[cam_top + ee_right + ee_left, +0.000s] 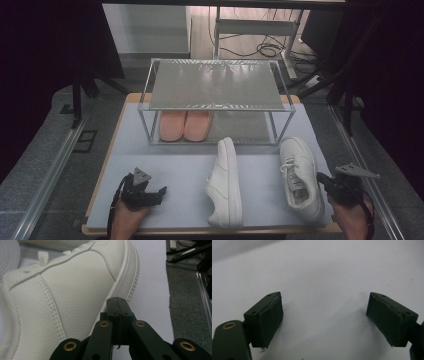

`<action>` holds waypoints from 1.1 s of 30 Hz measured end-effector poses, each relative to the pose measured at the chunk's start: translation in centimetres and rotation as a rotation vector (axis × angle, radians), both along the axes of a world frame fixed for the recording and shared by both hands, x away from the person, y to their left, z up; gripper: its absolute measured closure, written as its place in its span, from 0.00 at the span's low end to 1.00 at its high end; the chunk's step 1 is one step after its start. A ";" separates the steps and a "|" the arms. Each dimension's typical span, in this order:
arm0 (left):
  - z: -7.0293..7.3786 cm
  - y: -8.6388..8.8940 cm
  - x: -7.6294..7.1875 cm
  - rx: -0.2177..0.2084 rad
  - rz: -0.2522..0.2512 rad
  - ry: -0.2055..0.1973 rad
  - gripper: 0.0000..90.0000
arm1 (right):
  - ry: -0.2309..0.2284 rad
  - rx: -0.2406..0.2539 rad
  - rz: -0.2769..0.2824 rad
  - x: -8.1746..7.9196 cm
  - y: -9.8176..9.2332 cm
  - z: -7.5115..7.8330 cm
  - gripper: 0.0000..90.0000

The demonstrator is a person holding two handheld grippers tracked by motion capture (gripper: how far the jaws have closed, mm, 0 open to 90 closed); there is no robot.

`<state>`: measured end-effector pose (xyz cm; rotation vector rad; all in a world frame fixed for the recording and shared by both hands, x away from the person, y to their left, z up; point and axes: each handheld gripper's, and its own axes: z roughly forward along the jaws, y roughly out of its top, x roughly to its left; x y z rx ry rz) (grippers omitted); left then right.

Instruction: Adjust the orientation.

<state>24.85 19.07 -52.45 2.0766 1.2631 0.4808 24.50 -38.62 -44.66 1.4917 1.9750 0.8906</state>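
On the table (150, 165), both white sneakers (301, 176) lay unshelved before the rack (215, 102), right gripper (117, 302) closed empty beside one, left gripper (324, 317) open.

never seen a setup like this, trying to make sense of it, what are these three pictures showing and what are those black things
A person sits at a table holding a hand-held two-jaw gripper in each hand. The big picture is taken from a camera above, looking down; the hands come in at the bottom. The other two pictures come from small cameras riding on each gripper, looking along its black jaws.

On the table stands a two-tier metal rack with a pair of pink slippers on its lower shelf. In front lie two white sneakers: the left sneaker tipped on its side, the right sneaker upright.

The left gripper is open over bare table, holding nothing. The right gripper has its jaws shut together, empty, right beside the right sneaker's side.
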 end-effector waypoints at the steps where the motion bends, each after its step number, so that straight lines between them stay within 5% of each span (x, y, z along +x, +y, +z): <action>1: 0.0 0.0 0.0 0.000 0.000 0.000 0.16 | 0.000 0.000 0.000 0.0 0.0 0.0 1.00; 18: 0.0 0.0 0.0 -0.003 0.000 0.001 0.16 | 0.030 -0.008 -0.088 -0.1 -2.9 -2.3 1.00; 19: 0.0 0.0 0.0 -0.004 0.001 0.001 0.16 | 0.027 0.038 -0.079 -0.3 -3.3 -2.2 1.00; 33: 0.0 0.0 0.0 -0.003 0.001 0.000 0.16 | -0.058 0.041 -0.045 -1.2 -2.5 0.8 1.00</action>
